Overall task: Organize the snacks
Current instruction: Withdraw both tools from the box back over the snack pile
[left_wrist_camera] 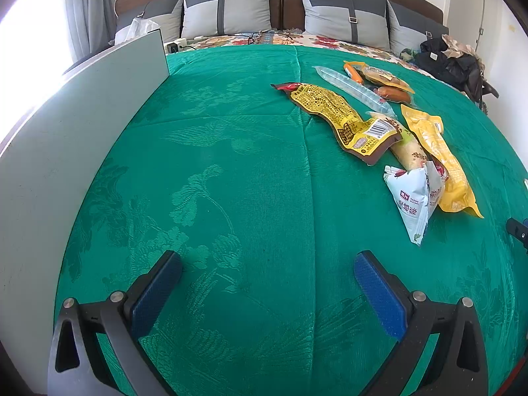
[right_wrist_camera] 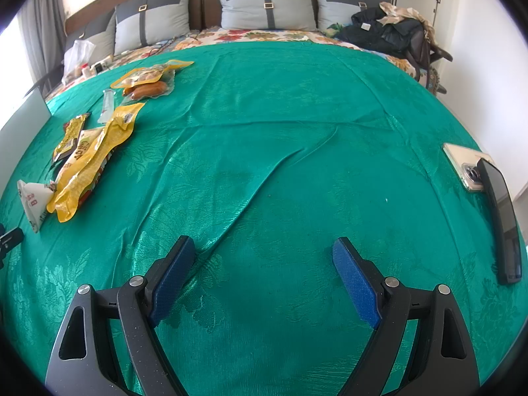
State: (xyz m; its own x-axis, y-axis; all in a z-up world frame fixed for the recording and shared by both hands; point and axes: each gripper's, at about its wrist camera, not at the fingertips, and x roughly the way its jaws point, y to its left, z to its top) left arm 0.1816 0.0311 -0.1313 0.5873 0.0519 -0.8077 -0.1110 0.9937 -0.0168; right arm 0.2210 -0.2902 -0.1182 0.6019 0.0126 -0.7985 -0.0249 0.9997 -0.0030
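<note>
Snack packets lie in a loose row on a green bedspread (left_wrist_camera: 231, 165). In the left wrist view they sit at the right: a white triangular pouch (left_wrist_camera: 414, 198), a long yellow packet (left_wrist_camera: 439, 158), a yellow-and-brown packet (left_wrist_camera: 343, 115), a clear tube (left_wrist_camera: 354, 87) and a sausage pack (left_wrist_camera: 389, 84). In the right wrist view the same row lies far left, with the yellow packet (right_wrist_camera: 90, 161), white pouch (right_wrist_camera: 33, 203) and sausages (right_wrist_camera: 147, 90). My left gripper (left_wrist_camera: 267, 260) is open above bare cloth, left of the snacks. My right gripper (right_wrist_camera: 264, 247) is open over bare cloth too, holding nothing.
A pale flat board (left_wrist_camera: 66, 138) lies along the bed's left side. Two phones (right_wrist_camera: 468, 168) (right_wrist_camera: 503, 217) rest near the right edge. Grey pillows (left_wrist_camera: 227, 10) line the headboard, and dark clothes (right_wrist_camera: 392, 33) are piled at the far right corner.
</note>
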